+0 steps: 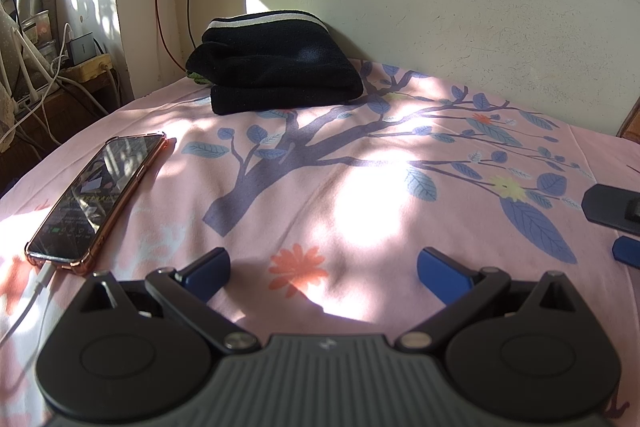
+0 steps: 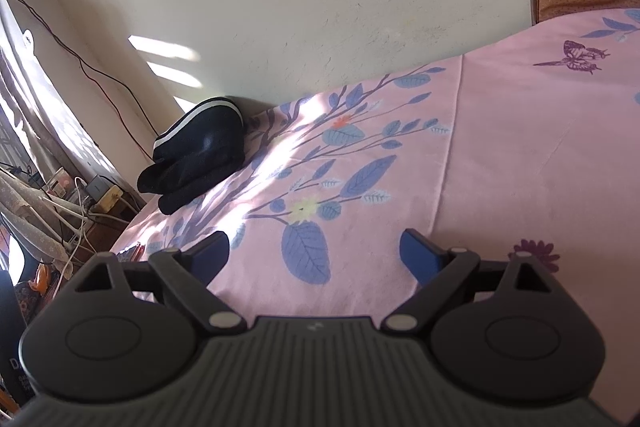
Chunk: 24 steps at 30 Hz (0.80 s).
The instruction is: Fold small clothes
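A folded black garment (image 1: pixel 276 67) with a white stripe along its top edge lies at the far end of the pink flowered bedsheet (image 1: pixel 360 195), close to the wall. A bit of green cloth peeks out under its left side. The right wrist view shows the same dark garment (image 2: pixel 200 155) at the far left of the bed. My left gripper (image 1: pixel 324 265) hovers low over the sheet, open, with nothing between its blue fingers. My right gripper (image 2: pixel 314 253) is also open and empty, and a part of it shows at the right edge of the left wrist view.
A phone (image 1: pixel 100 199) in a pink case lies on the sheet at the left, with a white cable plugged in. Beyond the bed's left edge stands a low stand with chargers and tangled cables (image 1: pixel 60 75). A pale wall (image 1: pixel 440 7) borders the far side.
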Each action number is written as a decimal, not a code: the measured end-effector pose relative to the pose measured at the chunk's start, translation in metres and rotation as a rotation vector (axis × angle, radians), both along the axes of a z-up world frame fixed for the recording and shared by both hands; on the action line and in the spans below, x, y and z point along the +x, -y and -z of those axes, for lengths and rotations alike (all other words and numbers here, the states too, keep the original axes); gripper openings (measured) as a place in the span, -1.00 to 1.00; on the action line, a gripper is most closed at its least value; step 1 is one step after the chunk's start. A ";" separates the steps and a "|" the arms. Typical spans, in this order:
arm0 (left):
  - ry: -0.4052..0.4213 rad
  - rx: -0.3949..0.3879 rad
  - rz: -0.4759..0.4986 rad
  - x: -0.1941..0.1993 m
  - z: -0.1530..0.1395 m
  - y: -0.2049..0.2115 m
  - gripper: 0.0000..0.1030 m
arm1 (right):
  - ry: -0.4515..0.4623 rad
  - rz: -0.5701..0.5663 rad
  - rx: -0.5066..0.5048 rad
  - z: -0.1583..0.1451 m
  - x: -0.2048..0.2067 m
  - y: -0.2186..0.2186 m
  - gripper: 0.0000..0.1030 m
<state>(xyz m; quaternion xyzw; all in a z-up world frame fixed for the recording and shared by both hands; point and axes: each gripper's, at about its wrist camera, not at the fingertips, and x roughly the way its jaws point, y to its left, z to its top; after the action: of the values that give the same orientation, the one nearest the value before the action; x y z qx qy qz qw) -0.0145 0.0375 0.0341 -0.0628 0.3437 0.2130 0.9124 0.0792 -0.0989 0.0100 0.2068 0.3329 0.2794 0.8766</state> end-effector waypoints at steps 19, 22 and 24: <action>-0.046 -0.017 0.018 -0.007 -0.003 0.004 1.00 | -0.006 -0.005 0.015 0.001 0.001 0.001 0.86; -0.040 -0.019 0.039 -0.010 -0.004 0.003 1.00 | -0.006 -0.005 0.014 0.001 0.000 0.001 0.86; -0.021 -0.008 0.033 -0.016 -0.005 0.005 1.00 | -0.005 -0.004 0.013 0.001 0.000 0.001 0.86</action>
<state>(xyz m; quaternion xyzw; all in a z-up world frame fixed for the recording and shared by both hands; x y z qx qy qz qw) -0.0300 0.0329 0.0387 -0.0588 0.3550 0.1973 0.9119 0.0794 -0.0998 0.0089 0.2124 0.3338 0.2829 0.8737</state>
